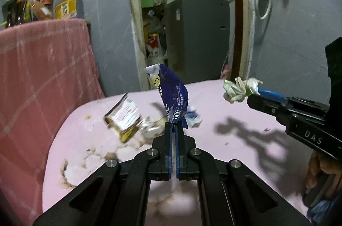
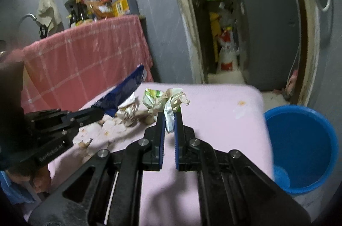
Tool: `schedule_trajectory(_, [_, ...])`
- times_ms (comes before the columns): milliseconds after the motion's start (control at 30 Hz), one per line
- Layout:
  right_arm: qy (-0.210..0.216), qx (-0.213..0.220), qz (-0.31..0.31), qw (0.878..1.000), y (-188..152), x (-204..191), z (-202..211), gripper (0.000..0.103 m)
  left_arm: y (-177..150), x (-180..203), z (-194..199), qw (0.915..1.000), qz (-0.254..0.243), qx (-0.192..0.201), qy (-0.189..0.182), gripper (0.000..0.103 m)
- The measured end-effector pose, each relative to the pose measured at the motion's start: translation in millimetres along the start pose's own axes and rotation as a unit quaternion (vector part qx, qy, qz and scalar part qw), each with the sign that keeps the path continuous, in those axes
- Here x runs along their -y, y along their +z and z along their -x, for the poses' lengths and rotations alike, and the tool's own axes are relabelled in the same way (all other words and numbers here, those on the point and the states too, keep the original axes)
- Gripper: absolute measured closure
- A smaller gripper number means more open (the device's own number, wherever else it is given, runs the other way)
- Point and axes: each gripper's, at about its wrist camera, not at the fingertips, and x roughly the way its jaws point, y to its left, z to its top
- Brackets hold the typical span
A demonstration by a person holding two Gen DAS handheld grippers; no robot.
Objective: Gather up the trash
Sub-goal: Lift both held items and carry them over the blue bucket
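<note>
Clamping blue wrapper (image 1: 171,95) and crumpled paper (image 2: 168,104), grippers above table edge (image 2: 259,101).

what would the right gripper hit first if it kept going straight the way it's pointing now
Probably the pink tabletop: the right gripper, shut on a crumpled wrapper, points slightly downward over bare cloth. The litter pile sits left of that line, though depth is unclear.

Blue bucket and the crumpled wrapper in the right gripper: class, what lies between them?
Only bare pink tabletop, in the right wrist view, between the crumpled wrapper held by the right gripper and the blue bucket.
</note>
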Motion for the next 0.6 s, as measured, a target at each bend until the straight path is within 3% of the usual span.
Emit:
schedule_trajectory(200, [-0.057,0.076,0.009,0.995,9.5,17.7,33.5,0.095,19.1,29.7,-7.3,0.9994,-0.004,0.025,-0.022,0.102])
schedule_trajectory(300, [-0.101,0.095,0.018,0.990,13.7,30.7,43.0,0.095,31.2,45.7,-17.2,0.9987,-0.010,0.032,-0.038,0.102])
schedule_trajectory(600, [-0.170,0.117,-0.032,0.978,21.6,86.8,61.1,0.095,66.8,98.0,-53.1,0.9922,-0.022,0.021,-0.121,0.102])
